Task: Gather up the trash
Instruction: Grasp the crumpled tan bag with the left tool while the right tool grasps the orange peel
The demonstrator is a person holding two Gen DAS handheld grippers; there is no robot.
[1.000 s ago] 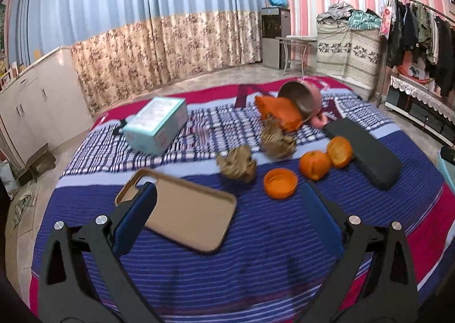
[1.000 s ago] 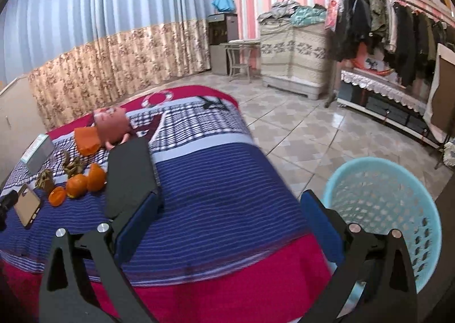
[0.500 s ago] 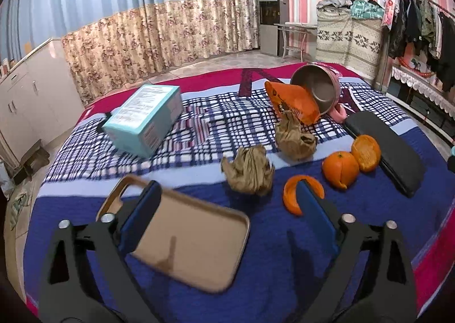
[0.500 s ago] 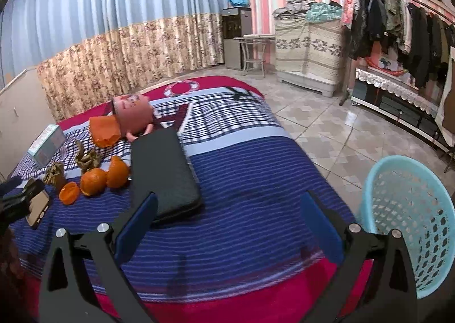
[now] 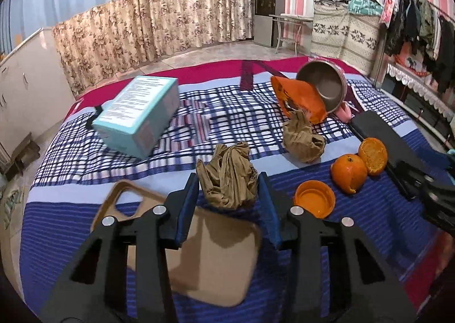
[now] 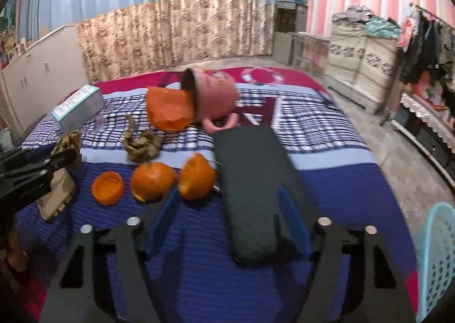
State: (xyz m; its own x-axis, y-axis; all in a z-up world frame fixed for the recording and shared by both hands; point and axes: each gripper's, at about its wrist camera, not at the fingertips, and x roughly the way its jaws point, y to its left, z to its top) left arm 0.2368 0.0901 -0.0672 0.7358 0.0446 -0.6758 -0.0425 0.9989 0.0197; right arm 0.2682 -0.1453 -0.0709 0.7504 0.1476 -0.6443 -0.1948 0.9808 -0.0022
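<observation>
A crumpled brown paper wad [image 5: 227, 178] is seen lying on the striped bedspread [image 5: 327, 260], directly between the blue pads of the left gripper [image 5: 227, 180]. Its jaws are closing around the wad, both pads appearing to be right at the paper's sides — whether they already press on it cannot be told. A tan phone case [image 5: 210, 263] is found beneath and just behind that gripper.

A second paper wad [image 5: 303, 138] is placed farther off, near an orange bag [image 5: 298, 98] spilling from a tipped pink pot [image 5: 324, 87].

The right gripper [image 6: 227, 212] is held low over the bedspread — its jaws closing, with the end of a dark case [image 6: 250, 180] lying between them, untouched. Orange peels [image 6: 153, 180] are seen just beyond its left finger, and a light blue basket [image 6: 438, 260] stands at the right edge.
</observation>
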